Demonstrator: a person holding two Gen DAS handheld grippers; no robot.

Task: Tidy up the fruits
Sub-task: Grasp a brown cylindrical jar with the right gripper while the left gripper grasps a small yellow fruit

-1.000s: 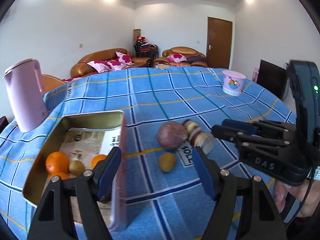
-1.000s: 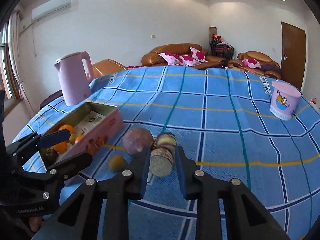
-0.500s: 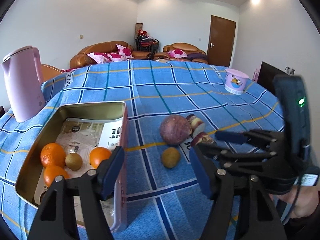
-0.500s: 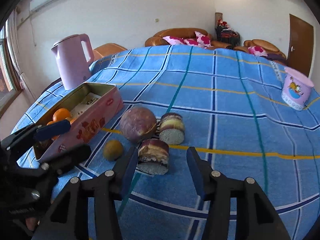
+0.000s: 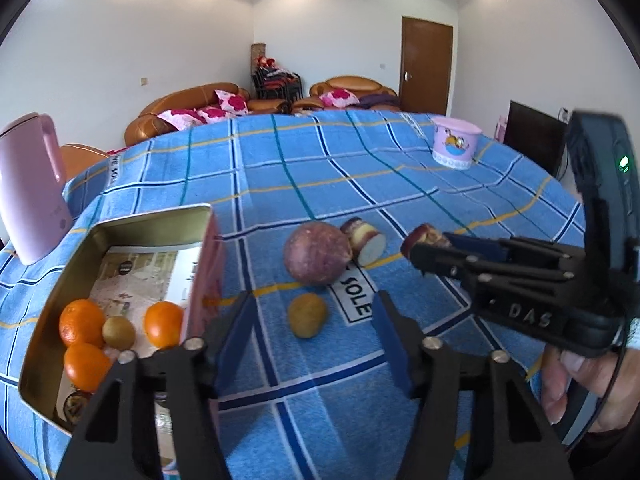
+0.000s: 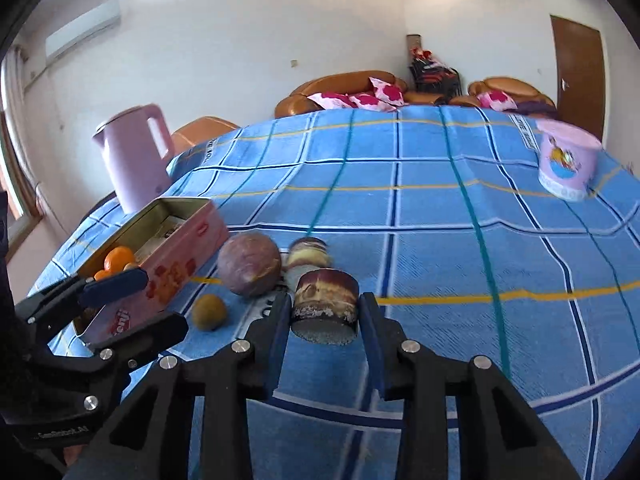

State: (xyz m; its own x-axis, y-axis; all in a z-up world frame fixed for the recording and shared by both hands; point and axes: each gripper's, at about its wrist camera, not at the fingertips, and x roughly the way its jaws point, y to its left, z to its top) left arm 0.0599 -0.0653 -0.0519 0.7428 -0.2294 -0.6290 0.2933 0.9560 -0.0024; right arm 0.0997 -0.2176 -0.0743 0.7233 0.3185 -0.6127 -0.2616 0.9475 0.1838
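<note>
A pink rectangular metal tin [image 5: 120, 236] lies open on the blue checked tablecloth [image 5: 320, 176], its long axis running away from the cameras toward the pale pink electric kettle [image 5: 28, 188] behind its far left corner. Inside the tin, on printed paper, sit three oranges [image 5: 82, 326], one small brown kiwi [image 5: 118, 333] among them, and at the near end a dark round fruit that is mostly hidden under the tin's rim.

The left gripper [image 5: 310, 344] hovers just right of the tin's near corner; its jaws have just been closing but stand apart with nothing pressed between them. Ahead of it, right of the tin, a second brownish kiwi [image 5: 307, 315] lies on the cloth, and beyond that a round purple fruit [image 5: 318, 253].

Right of the purple fruit are two short purple-skinned cut cylinders with pale flesh, hard to identify. The farther piece [image 5: 366, 236] touches the purple fruit, its axis lying level, cut face toward the right. The nearer piece [image 6: 325, 306] lies with its axis toward the right wrist camera, cut face forward. The right gripper [image 6: 323, 318] has just been closing, and its blue pads now sit against both sides of this piece.

Far right of the tin stands one pink printed cup [image 5: 456, 147].
</note>
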